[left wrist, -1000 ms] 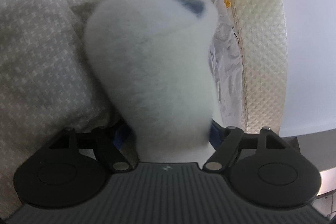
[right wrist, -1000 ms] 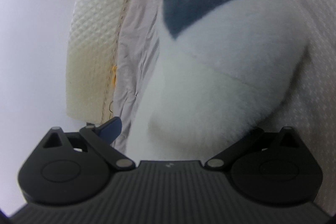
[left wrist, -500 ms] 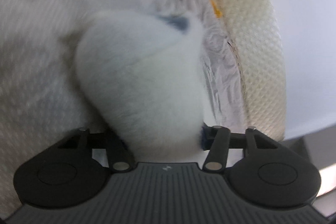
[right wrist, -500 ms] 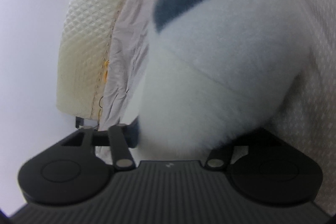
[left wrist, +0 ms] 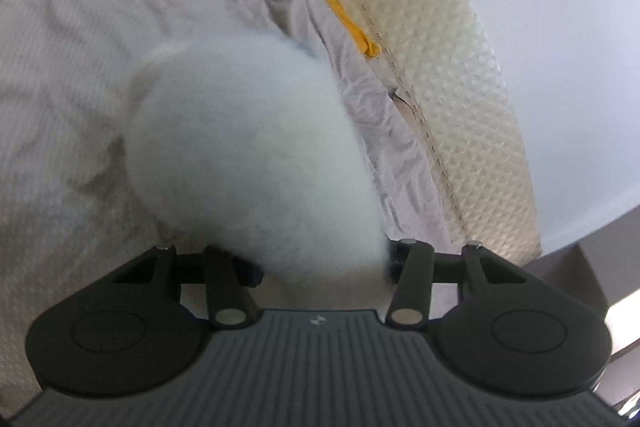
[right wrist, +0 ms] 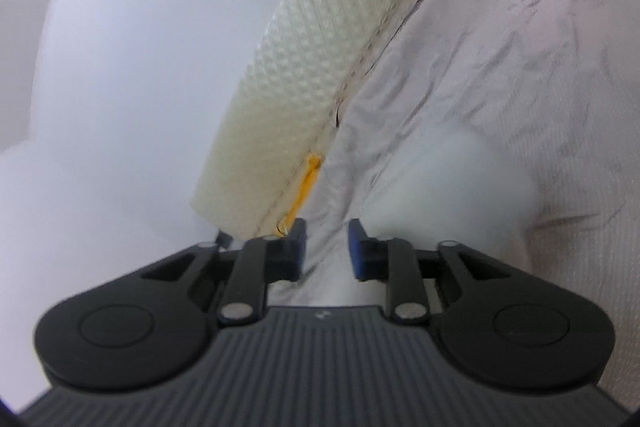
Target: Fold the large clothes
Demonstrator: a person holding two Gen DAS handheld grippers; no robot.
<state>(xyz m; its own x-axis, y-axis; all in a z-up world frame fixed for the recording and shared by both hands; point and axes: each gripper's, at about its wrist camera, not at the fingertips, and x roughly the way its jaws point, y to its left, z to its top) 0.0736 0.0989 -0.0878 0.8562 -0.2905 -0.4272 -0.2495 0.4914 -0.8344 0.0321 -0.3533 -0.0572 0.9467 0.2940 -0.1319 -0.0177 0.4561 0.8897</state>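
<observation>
Now both the left gripper (left wrist: 322, 265) and right gripper (right wrist: 327, 247), just closing, pinch the fluffy white garment (left wrist: 248, 155).

1. A fluffy white garment (left wrist: 248, 163) bulges straight ahead of the left gripper (left wrist: 320, 263), blocking that path
2. The quilted mattress edge (left wrist: 448, 75) and the wall (left wrist: 568, 27) bound its right side
3. Ahead of the right gripper (right wrist: 327, 247), the garment (right wrist: 452, 179) crowds the right; wrinkled sheet (right wrist: 520, 27) lies beyond
</observation>
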